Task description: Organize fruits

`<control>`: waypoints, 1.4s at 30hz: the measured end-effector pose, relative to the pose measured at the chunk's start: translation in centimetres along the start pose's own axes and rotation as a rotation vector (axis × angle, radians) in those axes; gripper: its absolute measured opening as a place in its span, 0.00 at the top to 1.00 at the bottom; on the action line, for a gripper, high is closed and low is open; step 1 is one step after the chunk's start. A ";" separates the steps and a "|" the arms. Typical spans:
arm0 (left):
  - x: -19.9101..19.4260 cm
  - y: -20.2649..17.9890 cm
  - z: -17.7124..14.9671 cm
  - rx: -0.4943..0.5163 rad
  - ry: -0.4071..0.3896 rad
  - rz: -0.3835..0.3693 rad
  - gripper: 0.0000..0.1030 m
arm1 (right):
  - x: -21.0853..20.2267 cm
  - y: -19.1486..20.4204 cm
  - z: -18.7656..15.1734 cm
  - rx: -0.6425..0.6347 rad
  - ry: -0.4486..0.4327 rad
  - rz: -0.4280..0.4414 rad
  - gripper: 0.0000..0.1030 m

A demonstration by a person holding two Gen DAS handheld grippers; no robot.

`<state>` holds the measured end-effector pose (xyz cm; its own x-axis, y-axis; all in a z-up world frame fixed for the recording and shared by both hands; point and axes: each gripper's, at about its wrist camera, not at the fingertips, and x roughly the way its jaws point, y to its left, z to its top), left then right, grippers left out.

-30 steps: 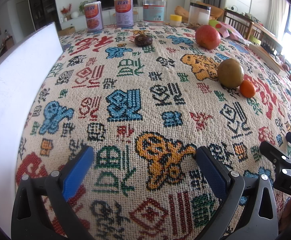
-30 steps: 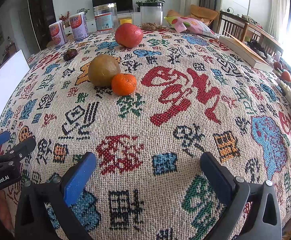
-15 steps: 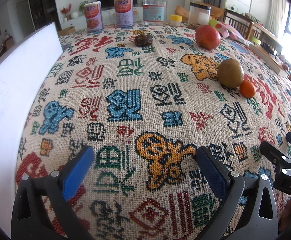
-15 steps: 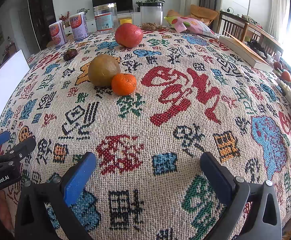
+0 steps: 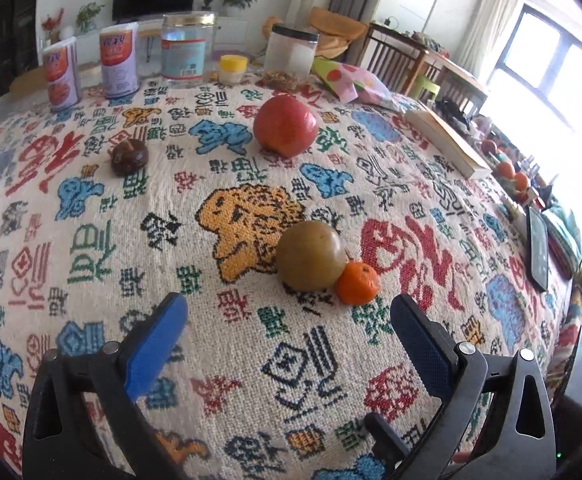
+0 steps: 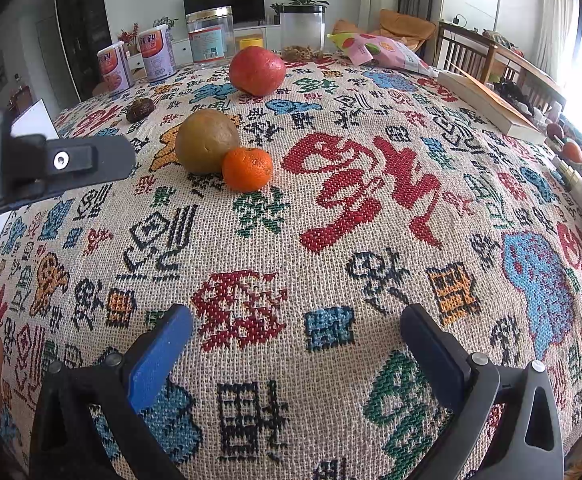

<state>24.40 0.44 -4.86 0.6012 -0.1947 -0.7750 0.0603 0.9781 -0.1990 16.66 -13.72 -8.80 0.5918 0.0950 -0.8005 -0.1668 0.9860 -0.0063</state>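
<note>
Several fruits lie on the patterned tablecloth (image 5: 251, 360). A brown-green round fruit (image 5: 310, 255) touches a small orange (image 5: 357, 283) just ahead of my left gripper (image 5: 289, 320), which is open and empty. A red pomegranate (image 5: 285, 125) and a small dark fruit (image 5: 129, 157) lie farther back. In the right wrist view the brown-green fruit (image 6: 207, 141), orange (image 6: 247, 169), pomegranate (image 6: 256, 70) and dark fruit (image 6: 140, 109) lie ahead and left of my right gripper (image 6: 297, 330), which is open and empty. The left gripper's body (image 6: 51, 164) shows at the left edge.
Two cans (image 5: 119, 60), a clear jar (image 5: 183, 50), a lidded jar (image 5: 293, 50) and a small yellow-lidded jar (image 5: 233, 69) stand along the far edge. A pink snack bag (image 5: 351, 80), a book (image 5: 447, 140) and a phone (image 5: 538, 248) lie at the right. A white board (image 6: 35, 120) lies left.
My left gripper has moved forward and to the right, close to the brown-green fruit and the orange. The right gripper has moved forward a little. No fruit has moved.
</note>
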 end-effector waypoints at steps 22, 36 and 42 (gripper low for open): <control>-5.1 9.2 -7.8 -0.142 0.007 0.014 0.48 | 0.0 0.0 0.0 0.000 0.000 -0.002 0.00; -7.4 9.1 -10.3 -0.033 -0.048 0.103 0.31 | 0.0 0.0 0.0 -0.001 0.000 -0.002 0.00; -7.3 9.2 -10.3 -0.038 -0.055 0.080 0.51 | 0.0 0.0 0.0 -0.001 0.000 -0.002 0.00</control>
<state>12.34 10.06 -7.24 0.6454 -0.1111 -0.7557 -0.0189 0.9867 -0.1612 16.68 -13.68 -8.80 0.5919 0.0928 -0.8006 -0.1665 0.9860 -0.0088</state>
